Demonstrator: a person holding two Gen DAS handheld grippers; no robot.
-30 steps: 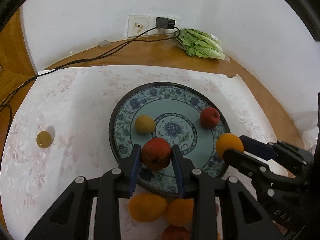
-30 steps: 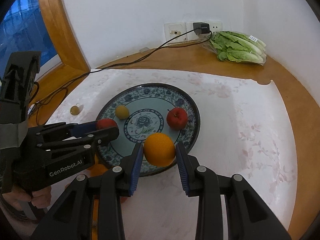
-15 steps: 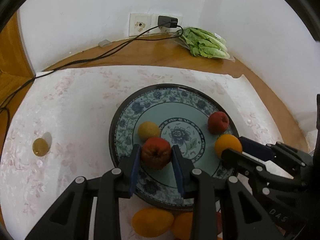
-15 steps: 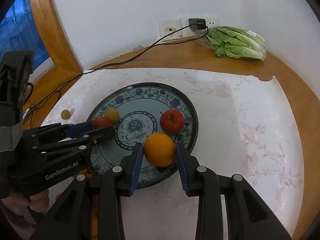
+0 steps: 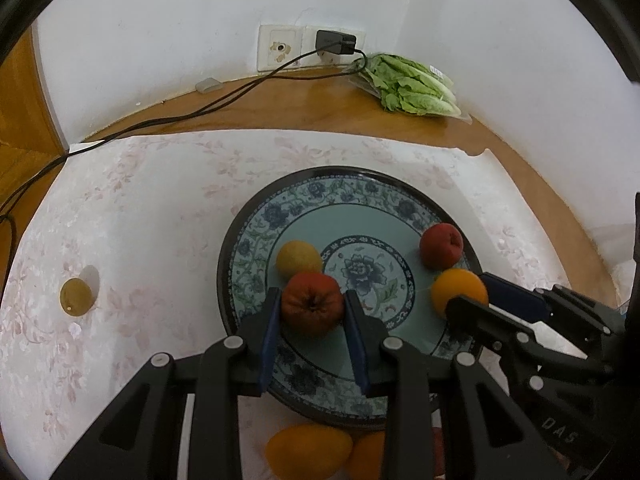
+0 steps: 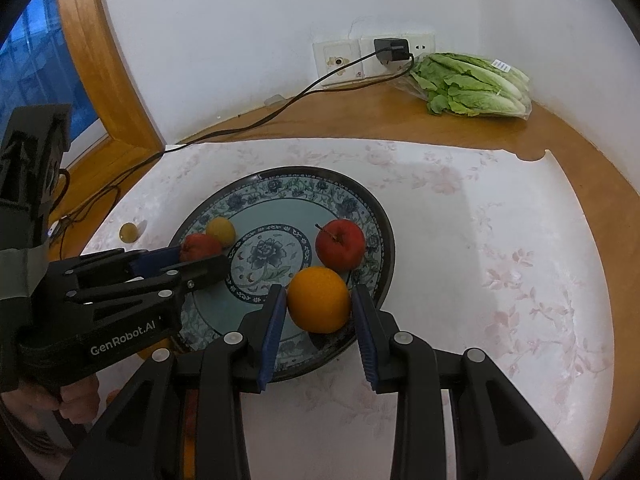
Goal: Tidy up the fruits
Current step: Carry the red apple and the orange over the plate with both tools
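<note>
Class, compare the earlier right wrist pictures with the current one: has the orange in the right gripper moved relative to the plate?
Yes. The orange, earlier over the plate's near rim, now sits further in, beside the red apple.

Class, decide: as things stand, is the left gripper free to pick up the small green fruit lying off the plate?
Probably not: the left gripper is shut on a red fruit, though nothing blocks the green fruit.

The left gripper (image 5: 312,320) is clamped on a dark red apple (image 5: 312,308) above the near part of the patterned plate (image 5: 288,196). Just beyond the apple lies a yellow fruit (image 5: 298,259). To the claw's right, the right gripper (image 5: 472,300) grips an orange (image 5: 456,290), with a red apple (image 5: 441,245) just past it.
</note>
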